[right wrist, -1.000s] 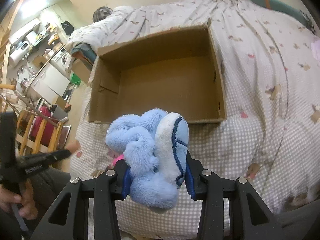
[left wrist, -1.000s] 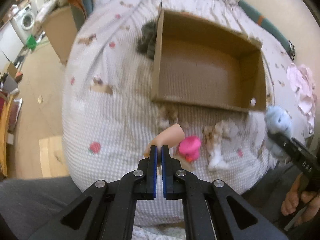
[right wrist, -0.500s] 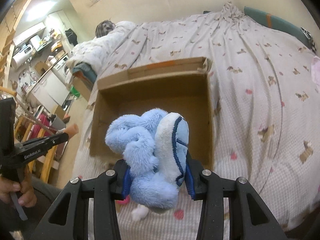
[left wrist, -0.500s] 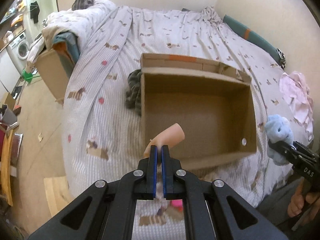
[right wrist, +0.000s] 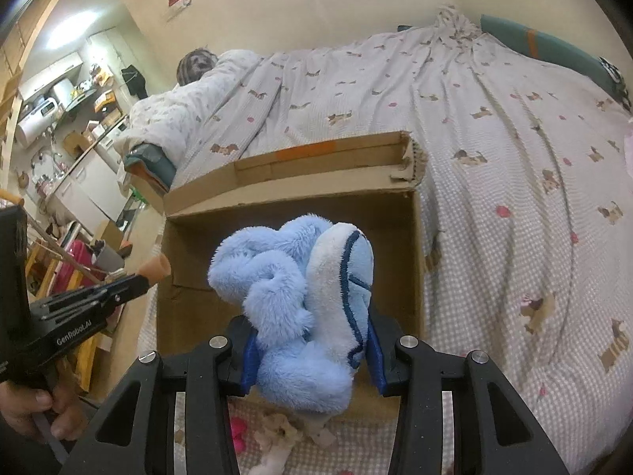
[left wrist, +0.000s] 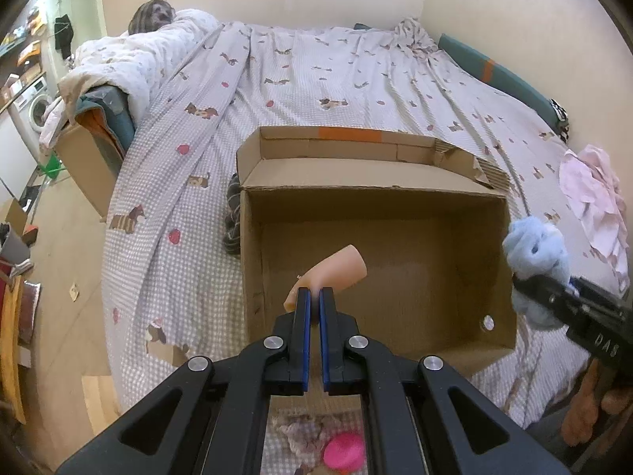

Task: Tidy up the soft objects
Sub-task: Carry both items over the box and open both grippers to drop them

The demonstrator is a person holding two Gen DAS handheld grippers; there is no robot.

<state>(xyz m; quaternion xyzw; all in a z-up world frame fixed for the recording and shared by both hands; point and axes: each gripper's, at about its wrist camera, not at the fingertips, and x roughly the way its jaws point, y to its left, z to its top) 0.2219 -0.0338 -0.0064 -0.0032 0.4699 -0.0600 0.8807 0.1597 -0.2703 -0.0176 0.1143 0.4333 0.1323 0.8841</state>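
1. Left wrist view: the left gripper [left wrist: 312, 297] pinched a peach soft toy [left wrist: 332, 273] over the empty cardboard box [left wrist: 510, 277].
2. The right gripper [right wrist: 312, 352] clamped a blue plush [right wrist: 292, 297] above the box's near edge.
3. Nothing was boxed yet; a pink toy [left wrist: 343, 451] lay before the box.

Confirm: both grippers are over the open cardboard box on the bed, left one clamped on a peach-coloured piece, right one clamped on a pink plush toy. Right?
One thing is off: the plush toy in the right gripper is light blue, not pink, as the right wrist view shows. The rest stands: the left gripper is clamped on the peach-coloured piece, and both are over the open cardboard box on the bed.
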